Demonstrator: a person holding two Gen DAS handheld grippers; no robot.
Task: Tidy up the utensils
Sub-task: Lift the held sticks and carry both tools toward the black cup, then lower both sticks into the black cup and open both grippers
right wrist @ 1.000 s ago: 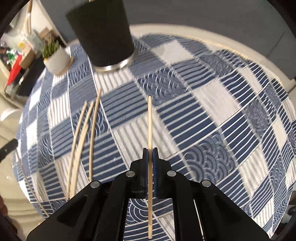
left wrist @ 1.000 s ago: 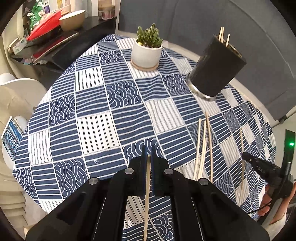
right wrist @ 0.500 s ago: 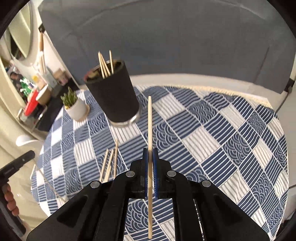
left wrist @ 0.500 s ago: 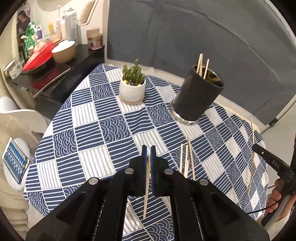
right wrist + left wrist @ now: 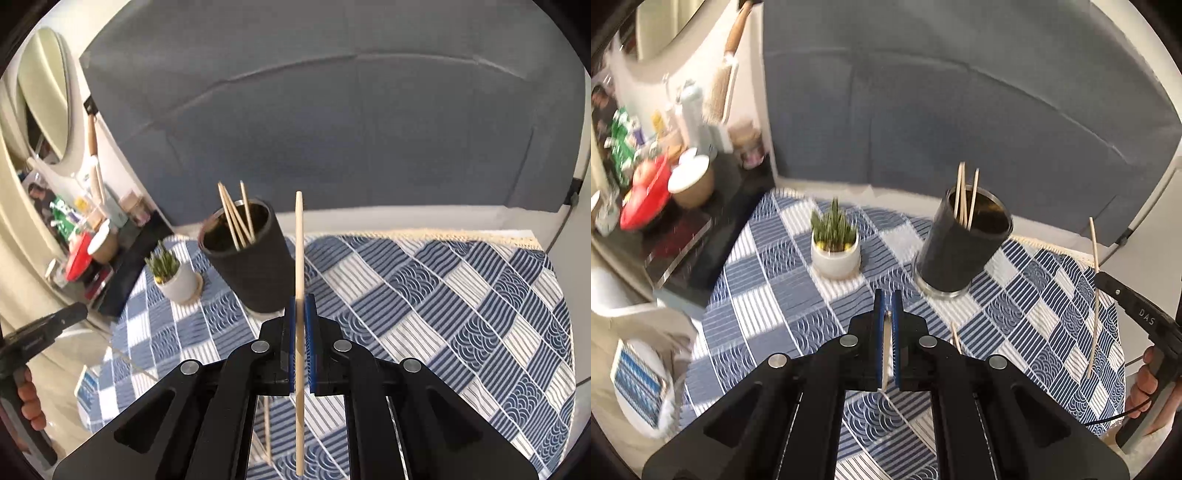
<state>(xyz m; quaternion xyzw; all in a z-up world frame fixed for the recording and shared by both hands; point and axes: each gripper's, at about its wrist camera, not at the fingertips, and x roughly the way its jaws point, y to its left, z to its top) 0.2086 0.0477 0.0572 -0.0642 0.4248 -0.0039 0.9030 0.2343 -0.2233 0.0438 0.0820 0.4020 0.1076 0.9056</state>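
Chopstick pinched upright in right claw, left claw clamping another chopstick, holder beyond.

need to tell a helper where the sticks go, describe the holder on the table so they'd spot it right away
Find the round table with the blue and white patterned cloth. Near its far edge, beside the small potted plant in a white pot, stands the dark cylindrical holder. It alone has thin wooden chopsticks poking out of its open top.

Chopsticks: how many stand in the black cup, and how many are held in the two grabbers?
Cup chopsticks in the black cup: 3
Left chopstick in the left gripper: 1
Right chopstick in the right gripper: 1
Total: 5
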